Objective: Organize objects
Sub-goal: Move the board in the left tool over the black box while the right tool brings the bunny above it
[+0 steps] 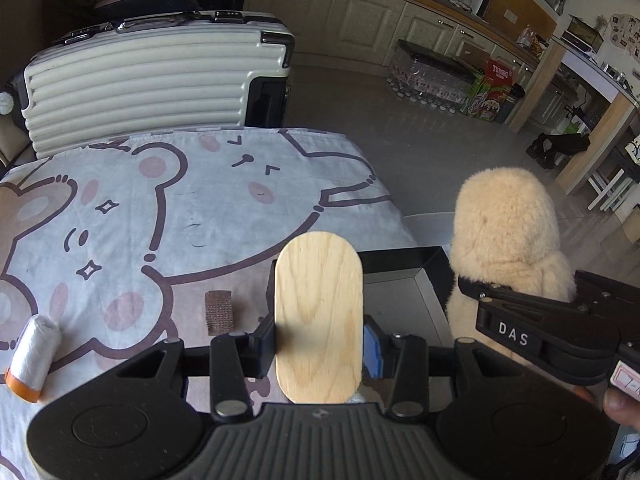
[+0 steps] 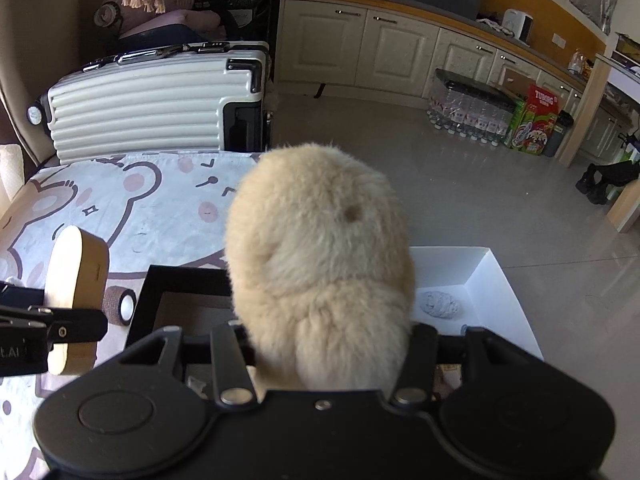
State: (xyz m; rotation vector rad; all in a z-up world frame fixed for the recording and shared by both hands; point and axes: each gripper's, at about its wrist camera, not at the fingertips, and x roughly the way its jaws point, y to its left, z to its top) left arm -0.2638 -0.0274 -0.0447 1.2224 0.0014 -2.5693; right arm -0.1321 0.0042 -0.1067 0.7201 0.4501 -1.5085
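Kitchen floor, desk (image 1: 224,184) wearing bear-print cloth. Left gripper (image 1: 319,344) is clamping wooden box (image 1: 319,320), long axis upright; right gripper (image 2: 328,340) is squeezing plush toy (image 2: 320,248), standing upright.

Bright daylight, fisheye-warped, dark corners

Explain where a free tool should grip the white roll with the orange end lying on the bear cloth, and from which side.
Grip the white roll across its soft middle, coming from above. It lies flat on the bear cloth with open cloth around it, so both long sides are reachable; the orange end looks harder and narrower.
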